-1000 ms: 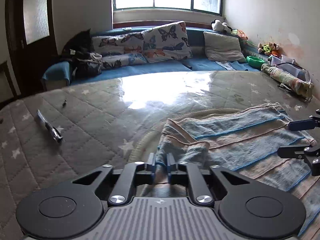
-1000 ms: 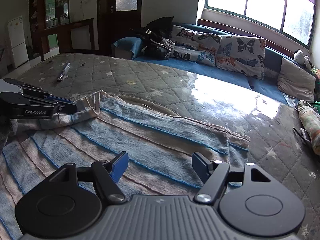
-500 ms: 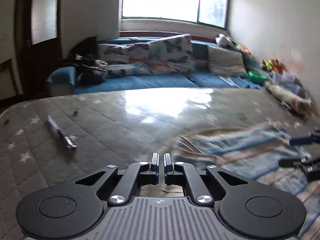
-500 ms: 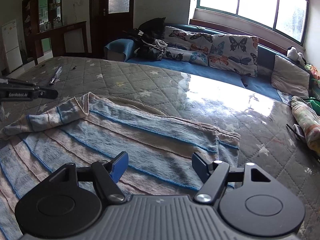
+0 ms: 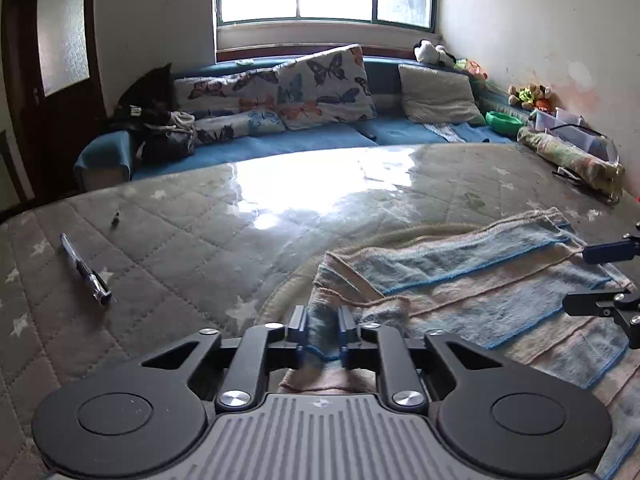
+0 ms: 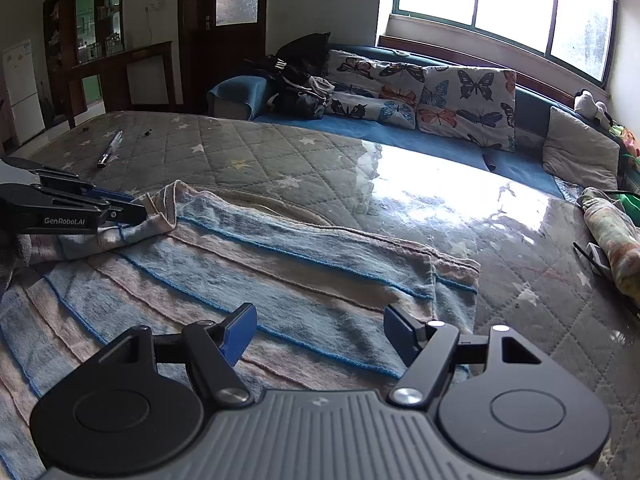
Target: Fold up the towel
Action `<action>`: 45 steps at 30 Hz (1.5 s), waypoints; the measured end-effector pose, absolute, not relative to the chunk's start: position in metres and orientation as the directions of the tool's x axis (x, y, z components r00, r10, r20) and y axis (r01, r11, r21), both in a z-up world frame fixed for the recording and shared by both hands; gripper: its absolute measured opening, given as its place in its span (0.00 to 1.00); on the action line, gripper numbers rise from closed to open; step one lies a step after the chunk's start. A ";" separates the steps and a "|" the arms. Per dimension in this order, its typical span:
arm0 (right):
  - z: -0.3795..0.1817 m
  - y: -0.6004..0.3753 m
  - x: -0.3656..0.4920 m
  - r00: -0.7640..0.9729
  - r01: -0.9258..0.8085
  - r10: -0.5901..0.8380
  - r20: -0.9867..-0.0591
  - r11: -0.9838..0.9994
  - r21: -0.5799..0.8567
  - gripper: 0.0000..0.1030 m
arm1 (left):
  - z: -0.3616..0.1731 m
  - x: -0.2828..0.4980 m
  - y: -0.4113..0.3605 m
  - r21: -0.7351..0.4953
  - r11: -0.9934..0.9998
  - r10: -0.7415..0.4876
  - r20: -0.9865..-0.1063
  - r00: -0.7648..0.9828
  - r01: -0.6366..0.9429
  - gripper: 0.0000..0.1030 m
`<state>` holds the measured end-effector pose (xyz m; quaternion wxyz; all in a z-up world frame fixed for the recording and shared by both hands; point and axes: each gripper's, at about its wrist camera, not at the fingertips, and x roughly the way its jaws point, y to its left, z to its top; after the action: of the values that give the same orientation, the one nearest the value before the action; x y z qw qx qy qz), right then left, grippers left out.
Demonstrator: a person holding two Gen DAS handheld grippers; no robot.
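Quilted mattress [image 5: 168, 240] under our striped towel [image 6: 280, 264]

Our left gripper [image 5: 322, 326] pinches its bunched corner; our right gripper [image 6: 320, 330] hangs spread above its stripes.

The left gripper [image 5: 322, 330] is clamped on a towel [image 5: 472, 280] fold (angled downward); the right gripper [image 6: 320, 334] is held wide open.

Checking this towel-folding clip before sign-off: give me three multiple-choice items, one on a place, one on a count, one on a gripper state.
1. Where does the pen lie?
A. on the quilted mattress
B. on the striped towel
C. on the sofa

2. How many butterfly-print cushions show?
A. none
B. at least two
C. one

3. The left gripper is:
A. wide open
B. shut on the towel
C. holding the pen

Answers: 1 A, pen rests on bare quilting; 2 B, several lean together; 3 B, cloth pinched between its pads.
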<state>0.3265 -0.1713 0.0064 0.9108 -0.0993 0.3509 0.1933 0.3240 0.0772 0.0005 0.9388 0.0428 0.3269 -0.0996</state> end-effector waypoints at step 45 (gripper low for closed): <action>0.001 -0.181 0.329 0.681 -0.390 0.257 -0.686 0.920 -0.041 0.70 | 0.001 0.354 0.148 0.167 0.984 0.149 -0.596 0.789 -0.060 0.04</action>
<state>0.3295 -0.1809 0.0014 0.9120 -0.0922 0.3581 0.1773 0.3538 0.1477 0.0007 0.9432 0.0697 0.3199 0.0556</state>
